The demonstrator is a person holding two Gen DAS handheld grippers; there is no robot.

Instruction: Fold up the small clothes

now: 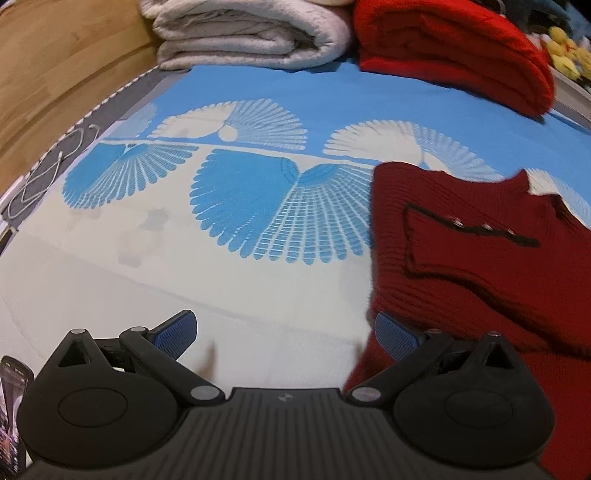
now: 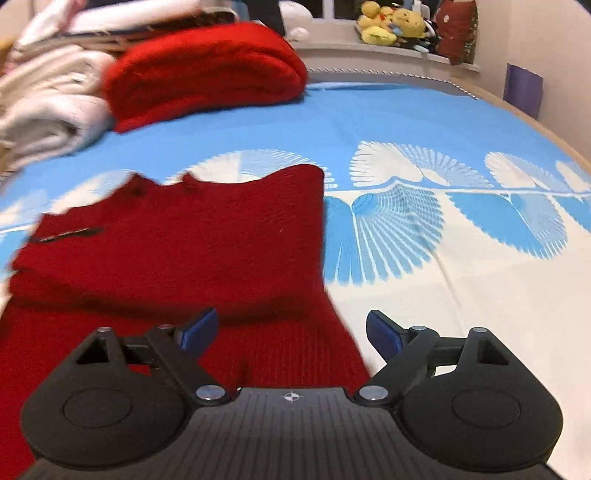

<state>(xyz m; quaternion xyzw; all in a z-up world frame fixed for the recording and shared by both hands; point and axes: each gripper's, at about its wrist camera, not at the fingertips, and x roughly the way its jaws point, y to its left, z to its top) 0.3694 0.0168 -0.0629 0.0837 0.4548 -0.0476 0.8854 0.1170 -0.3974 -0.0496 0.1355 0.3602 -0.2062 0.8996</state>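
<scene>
A dark red knitted sweater (image 1: 480,258) lies partly folded on the blue and white bedspread (image 1: 258,229). It fills the right side of the left wrist view and the left and middle of the right wrist view (image 2: 177,251). My left gripper (image 1: 284,332) is open and empty; its right finger is at the sweater's left edge. My right gripper (image 2: 291,332) is open and empty; it sits over the sweater's near right corner, with the left finger above the knit and the right finger above the bedspread (image 2: 461,295).
A folded bright red blanket (image 1: 454,55) and folded white blankets (image 1: 251,33) lie at the far end of the bed. A white cable (image 1: 48,173) lies by the left bed edge. Soft toys (image 2: 395,24) sit on the window ledge.
</scene>
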